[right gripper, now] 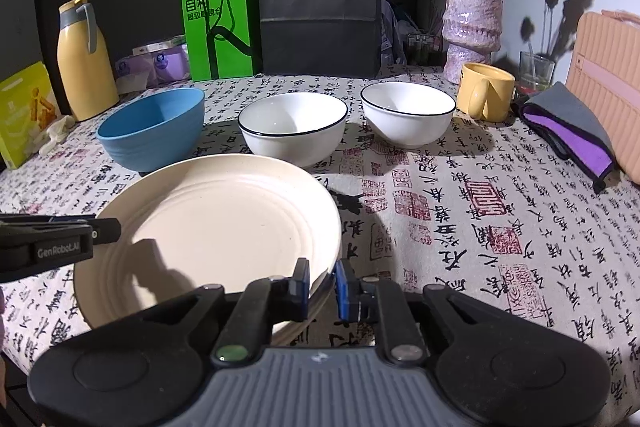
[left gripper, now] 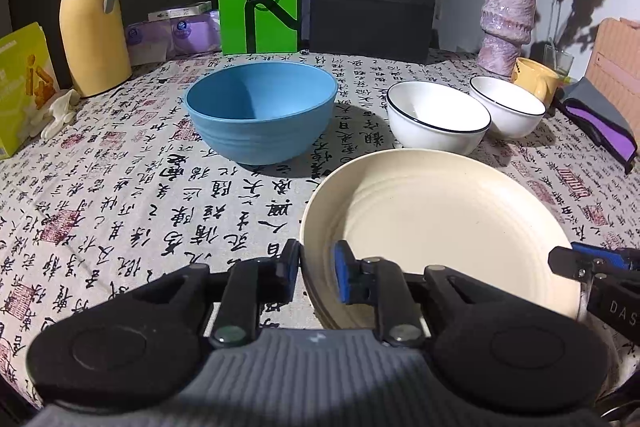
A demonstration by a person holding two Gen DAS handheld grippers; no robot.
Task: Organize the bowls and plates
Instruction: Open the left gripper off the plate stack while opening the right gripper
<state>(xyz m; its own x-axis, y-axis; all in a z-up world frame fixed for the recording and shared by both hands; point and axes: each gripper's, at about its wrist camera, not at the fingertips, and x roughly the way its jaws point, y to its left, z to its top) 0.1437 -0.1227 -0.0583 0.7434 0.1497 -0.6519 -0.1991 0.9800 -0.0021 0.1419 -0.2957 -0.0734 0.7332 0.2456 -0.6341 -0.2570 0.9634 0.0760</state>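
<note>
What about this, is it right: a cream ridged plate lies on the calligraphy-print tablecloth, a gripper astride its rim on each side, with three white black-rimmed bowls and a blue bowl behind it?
Only the count is wrong: the right wrist view shows two white black-rimmed bowls, not three. The cream ridged plate, calligraphy-print tablecloth, left gripper, right gripper and blue bowl are as stated.

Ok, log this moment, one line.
left gripper: astride plate, left rim | right gripper: astride right rim | grip: unclear
</note>
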